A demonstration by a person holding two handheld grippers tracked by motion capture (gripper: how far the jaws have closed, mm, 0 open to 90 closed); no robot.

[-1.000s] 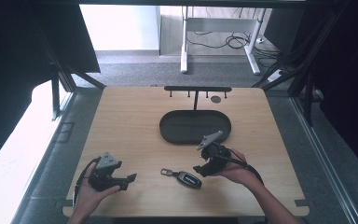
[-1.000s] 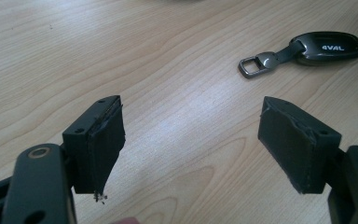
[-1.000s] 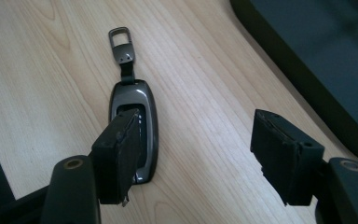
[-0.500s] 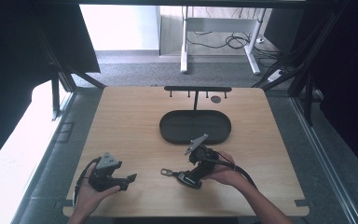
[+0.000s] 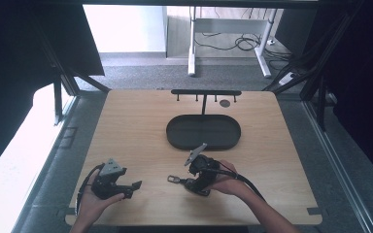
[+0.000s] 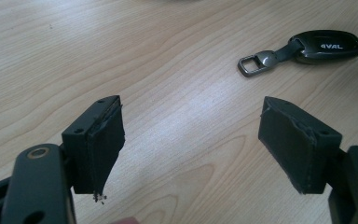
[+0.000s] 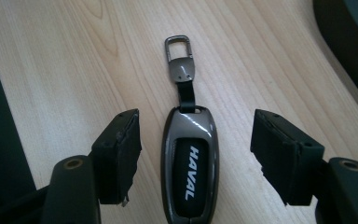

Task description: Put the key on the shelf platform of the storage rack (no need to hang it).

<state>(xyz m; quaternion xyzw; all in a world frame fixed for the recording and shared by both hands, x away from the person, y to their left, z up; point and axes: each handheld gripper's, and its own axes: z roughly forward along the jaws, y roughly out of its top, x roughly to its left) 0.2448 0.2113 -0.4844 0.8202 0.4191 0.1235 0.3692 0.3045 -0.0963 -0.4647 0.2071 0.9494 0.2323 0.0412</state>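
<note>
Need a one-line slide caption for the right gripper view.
Right gripper open, its jaws straddling a HAVAL key fob lying flat on the wooden table, metal clip pointing away.

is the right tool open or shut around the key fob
Open. In the right gripper view the right tool stands with its jaws spread either side of the dark glossy key fob, gaps showing on both sides, not touching it.

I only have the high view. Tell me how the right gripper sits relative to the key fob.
Observer: The right gripper is open, its jaws on either side of the dark glossy HAVAL key fob, not touching it.
Operator: Give me the fob's orientation.
Observer: Its metal clip points away from the gripper, along the jaws.
Operator: Now report the left gripper.
Observer: The left gripper is open above bare wooden table.
</note>
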